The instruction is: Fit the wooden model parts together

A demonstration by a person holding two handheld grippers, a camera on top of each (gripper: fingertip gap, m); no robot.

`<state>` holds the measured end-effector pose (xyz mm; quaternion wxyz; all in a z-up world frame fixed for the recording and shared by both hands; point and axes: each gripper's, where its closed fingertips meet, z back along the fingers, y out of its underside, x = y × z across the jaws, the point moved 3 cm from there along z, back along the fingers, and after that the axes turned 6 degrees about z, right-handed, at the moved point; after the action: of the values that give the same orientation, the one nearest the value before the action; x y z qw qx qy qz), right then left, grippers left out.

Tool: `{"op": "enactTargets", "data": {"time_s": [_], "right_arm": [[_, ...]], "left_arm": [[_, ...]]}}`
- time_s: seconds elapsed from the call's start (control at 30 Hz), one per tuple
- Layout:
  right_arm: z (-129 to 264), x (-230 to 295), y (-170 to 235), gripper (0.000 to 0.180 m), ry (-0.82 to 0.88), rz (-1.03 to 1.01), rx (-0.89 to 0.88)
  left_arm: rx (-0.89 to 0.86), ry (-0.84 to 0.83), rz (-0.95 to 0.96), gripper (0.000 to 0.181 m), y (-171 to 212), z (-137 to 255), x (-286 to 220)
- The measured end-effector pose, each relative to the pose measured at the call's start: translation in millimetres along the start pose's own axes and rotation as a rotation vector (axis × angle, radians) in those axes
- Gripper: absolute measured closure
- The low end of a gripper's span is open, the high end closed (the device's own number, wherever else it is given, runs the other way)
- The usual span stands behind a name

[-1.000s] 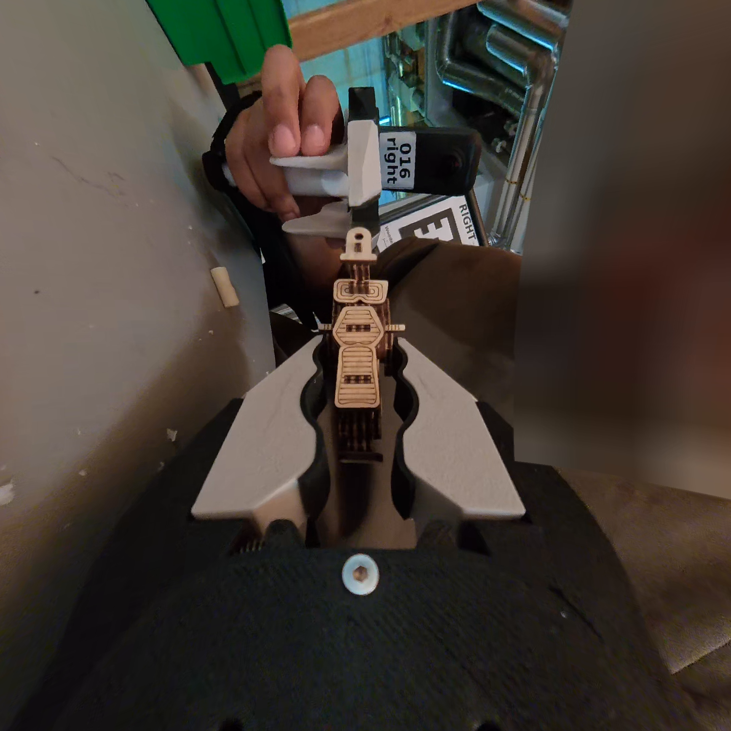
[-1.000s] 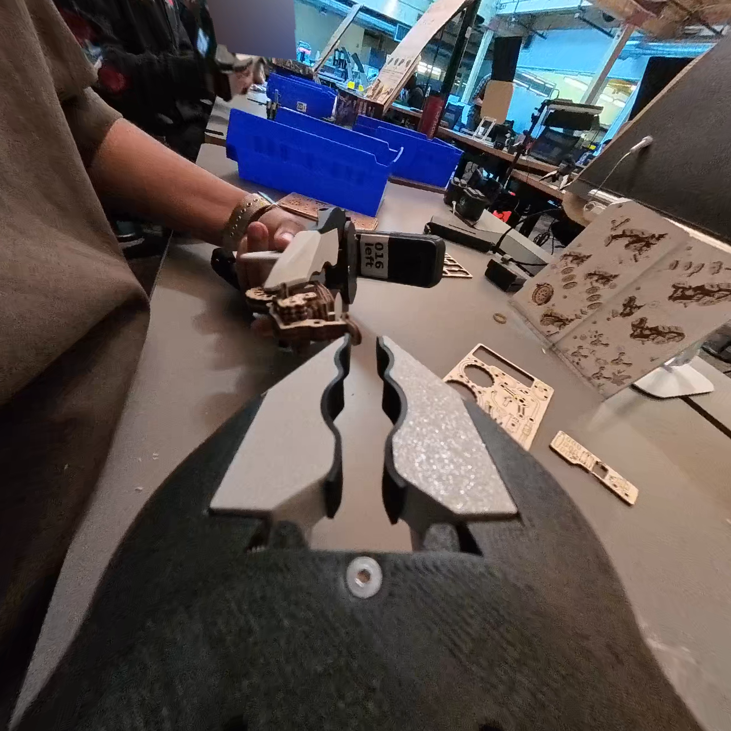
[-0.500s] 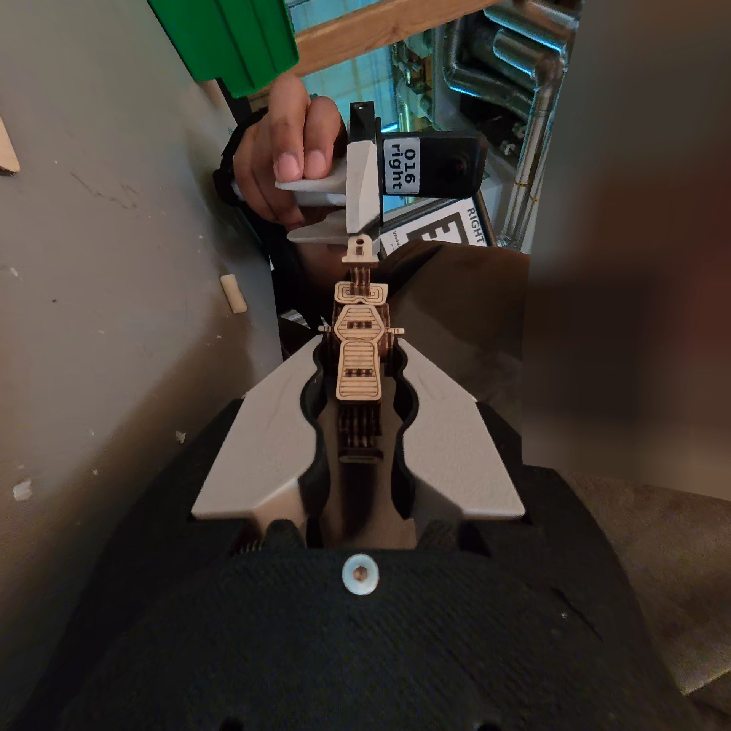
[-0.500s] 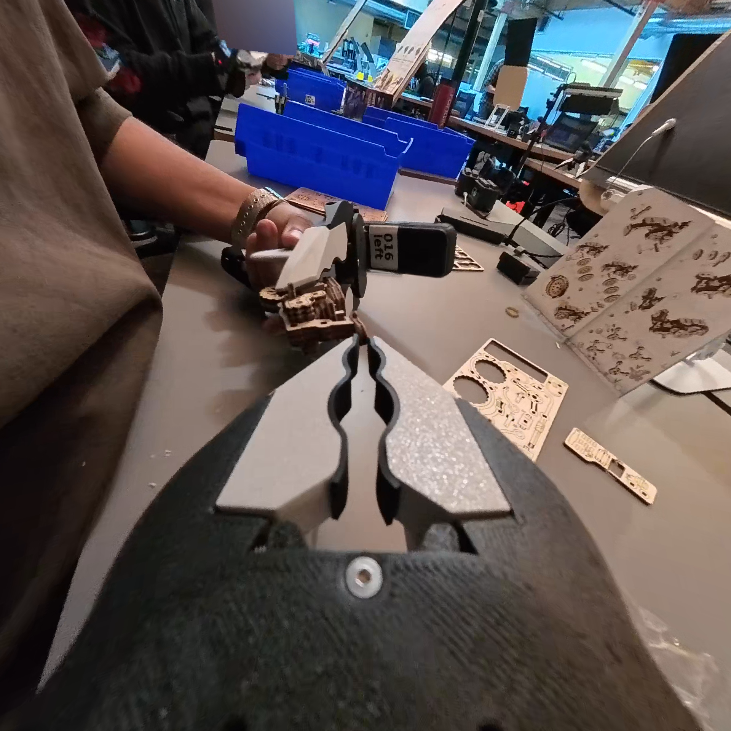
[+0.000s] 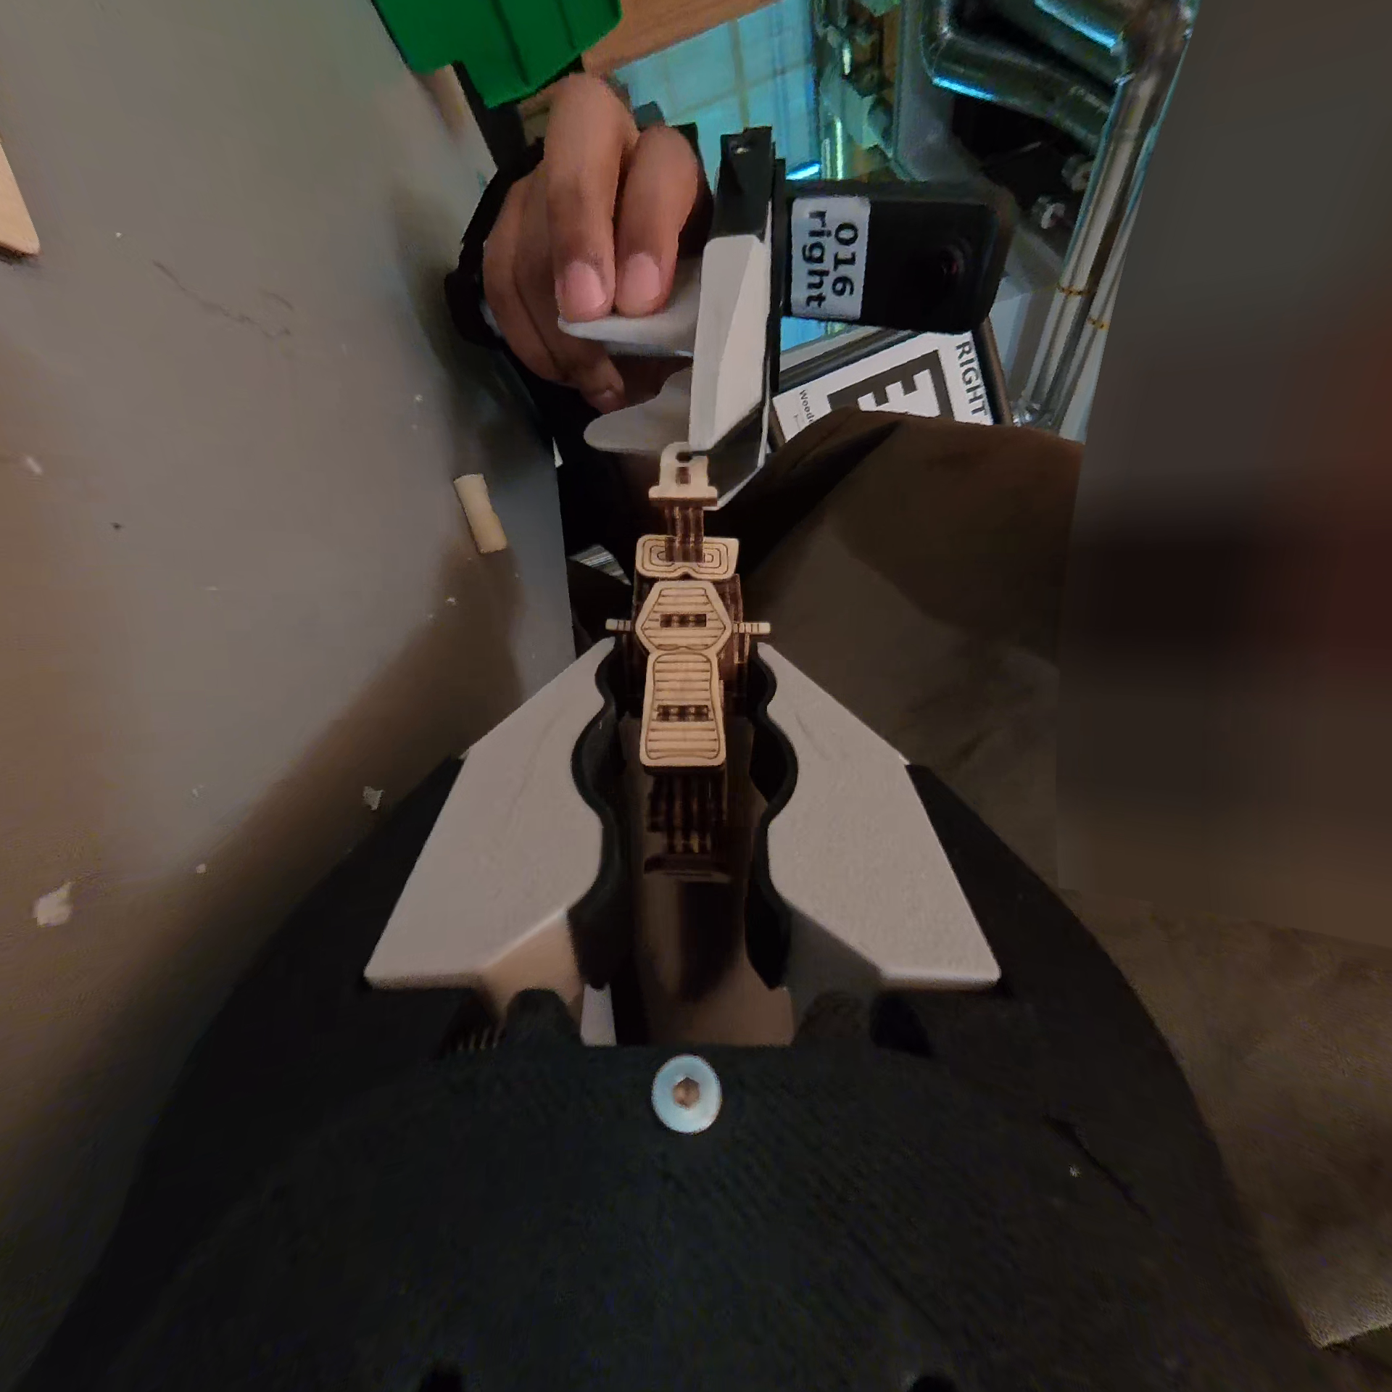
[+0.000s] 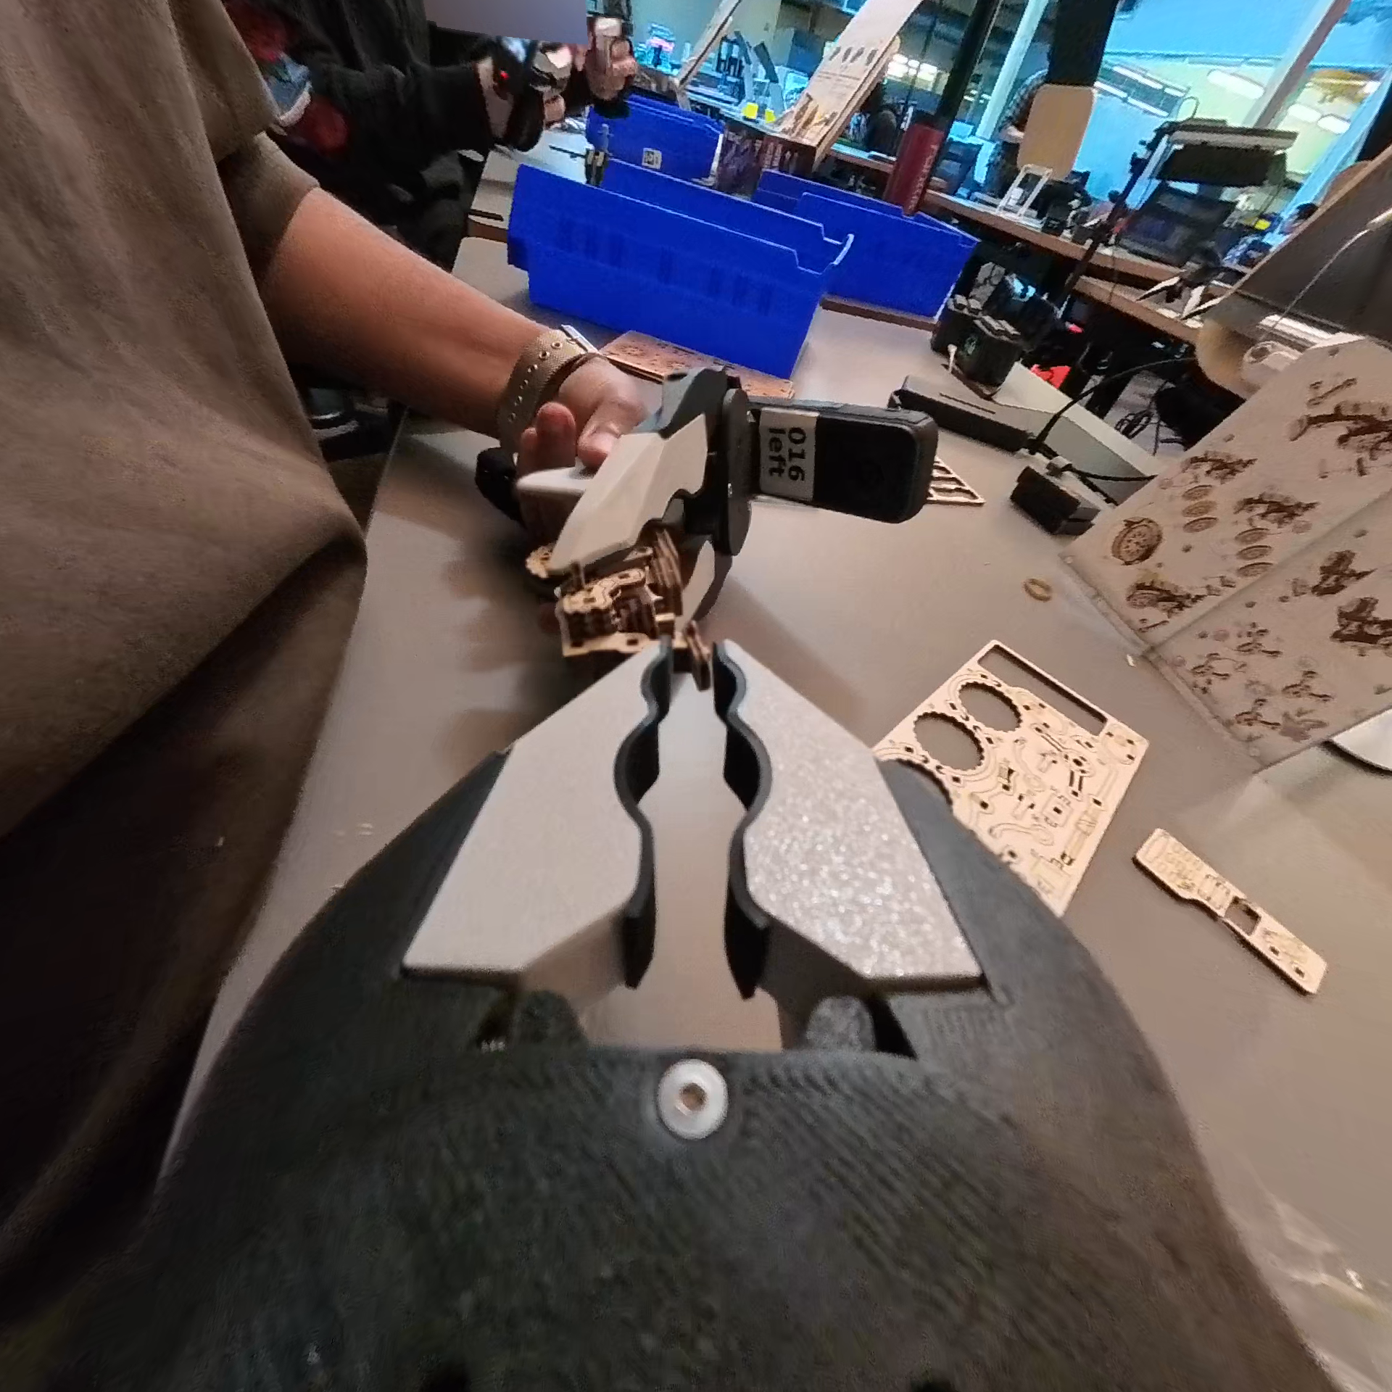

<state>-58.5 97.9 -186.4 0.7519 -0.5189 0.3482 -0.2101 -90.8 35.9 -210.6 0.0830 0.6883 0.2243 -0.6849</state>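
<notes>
My left gripper (image 5: 682, 670) is shut on a small layered wooden model (image 5: 682, 678) and holds it just above the grey table, long axis pointing away from the camera. In the right wrist view the same gripper (image 6: 640, 520) holds the model (image 6: 610, 602) from above. My right gripper (image 6: 689, 663) has its fingertips closed around the small tab (image 6: 697, 651) at the model's far end. In the left wrist view the right gripper (image 5: 715, 452) meets that tab (image 5: 682, 486) from above, with a hand on its handle.
On the grey table (image 6: 828, 572) to the right lie a cut-out wooden sheet (image 6: 1009, 776), a small wooden strip (image 6: 1228, 908) and a ring (image 6: 1038, 587). An illustrated board (image 6: 1265, 550) stands at right. Blue bins (image 6: 678, 279) stand behind. A green bin (image 5: 497, 38) and a wooden peg (image 5: 478, 512) show in the left wrist view. There is about 4 centimeters between the tips of the two grippers.
My right gripper has moved in to the model and its jaws have narrowed onto the end tab. My left gripper has kept its hold on the model, almost still.
</notes>
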Motion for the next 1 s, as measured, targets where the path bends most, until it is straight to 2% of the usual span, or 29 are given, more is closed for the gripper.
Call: {"op": "enactTargets", "data": {"time_s": [0.17, 0.43, 0.73, 0.9, 1.0], "right_arm": [[2, 0, 4, 0.171, 0.002, -0.001, 0.022], [-4, 12, 12, 0.168, -0.027, 0.125, 0.095], [-6, 16, 7, 0.168, 0.0, 0.224, 0.068], [-7, 18, 6, 0.169, -0.019, 0.205, 0.059], [-5, 17, 6, 0.161, -0.041, 0.13, 0.054]], "left_arm": [[0.012, -0.108, -0.047, 0.153, 1, 1, 9], [0.061, -0.079, -0.026, 0.154, 7, 0, 7], [0.084, -0.049, -0.019, 0.154, 12, 1, 4], [0.09, -0.043, -0.022, 0.154, 14, 1, 3], [0.083, -0.059, -0.027, 0.154, 13, 1, 4]]}}
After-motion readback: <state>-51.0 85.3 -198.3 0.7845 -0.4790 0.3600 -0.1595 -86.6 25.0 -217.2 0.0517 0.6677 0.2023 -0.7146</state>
